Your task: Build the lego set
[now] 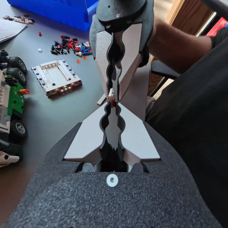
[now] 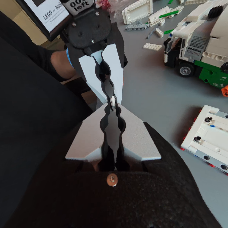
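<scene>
I have both grippers meeting tip to tip in the air, just above the near edge of the grey counter. The left gripper is clenched on the lower end of a small white plate. A red stud on that plate is squeezed between its fingers. The right gripper straddles the plate's upper end. One finger lies flat along the plate, but I see a sliver of gap on the other side, so I judge it released, not gripping. A loose white tile lies on the counter just beside the tips. The white framed panel, the heap of pins and the green-and-white truck sit well apart.
</scene>
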The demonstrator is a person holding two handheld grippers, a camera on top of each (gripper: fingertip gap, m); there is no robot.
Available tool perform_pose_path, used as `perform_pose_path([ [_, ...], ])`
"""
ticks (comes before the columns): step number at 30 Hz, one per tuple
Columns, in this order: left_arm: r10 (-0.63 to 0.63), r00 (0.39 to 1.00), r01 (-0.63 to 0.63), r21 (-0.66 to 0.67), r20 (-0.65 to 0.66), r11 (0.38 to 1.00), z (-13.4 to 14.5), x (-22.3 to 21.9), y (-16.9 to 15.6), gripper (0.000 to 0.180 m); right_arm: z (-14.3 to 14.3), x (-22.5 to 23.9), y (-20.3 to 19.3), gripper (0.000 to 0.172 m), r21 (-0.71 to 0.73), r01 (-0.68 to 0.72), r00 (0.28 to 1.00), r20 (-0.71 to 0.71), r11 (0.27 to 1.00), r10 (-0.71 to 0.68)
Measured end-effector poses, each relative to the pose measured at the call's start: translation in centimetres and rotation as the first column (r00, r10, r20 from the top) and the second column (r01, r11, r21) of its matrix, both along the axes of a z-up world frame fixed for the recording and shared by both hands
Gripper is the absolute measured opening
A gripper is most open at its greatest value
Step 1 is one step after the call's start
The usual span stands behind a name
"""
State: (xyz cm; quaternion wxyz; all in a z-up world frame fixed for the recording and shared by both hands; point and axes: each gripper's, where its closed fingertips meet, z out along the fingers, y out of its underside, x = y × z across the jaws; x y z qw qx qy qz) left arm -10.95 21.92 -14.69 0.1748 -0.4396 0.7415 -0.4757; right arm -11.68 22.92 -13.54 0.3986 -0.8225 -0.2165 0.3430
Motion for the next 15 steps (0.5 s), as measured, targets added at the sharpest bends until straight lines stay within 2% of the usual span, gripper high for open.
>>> perform_pose_path([
  [1, 0.017, 1.000, -0.017, -0.050, 0.014, 0.999, 0.6, 0.2, 0.2, 0.006, 0.6, 0.2, 0.2, 0.011, 0.027, 0.020, 0.999, -0.042, 0.999, -0.019],
  [4, 0.047, 0.998, -0.035, -0.229, 0.050, 0.973, 2.6, 0.5, 0.5, 0.005, 2.2, 0.8, 0.4, 0.013, 0.087, 0.079, 0.983, -0.170, 0.993, -0.063],
  [6, 0.035, 0.997, -0.014, -0.287, 0.067, 0.958, 3.4, 0.4, 0.2, 0.005, 3.0, 0.6, 0.4, 0.011, 0.126, 0.094, 0.972, -0.226, 0.988, -0.064],
  [11, -0.002, 0.999, 0.013, -0.253, 0.045, 0.967, 2.8, 0.4, -0.4, 0.005, 2.9, 0.3, 0.3, 0.005, 0.122, 0.067, 0.971, -0.236, 0.990, -0.036],
  [15, -0.050, 0.999, 0.048, -0.126, -0.015, 0.991, 1.1, 0.0, -0.8, 0.010, 1.1, 0.1, -0.5, 0.004, 0.012, -0.066, 0.996, -0.060, 0.998, 0.067],
])
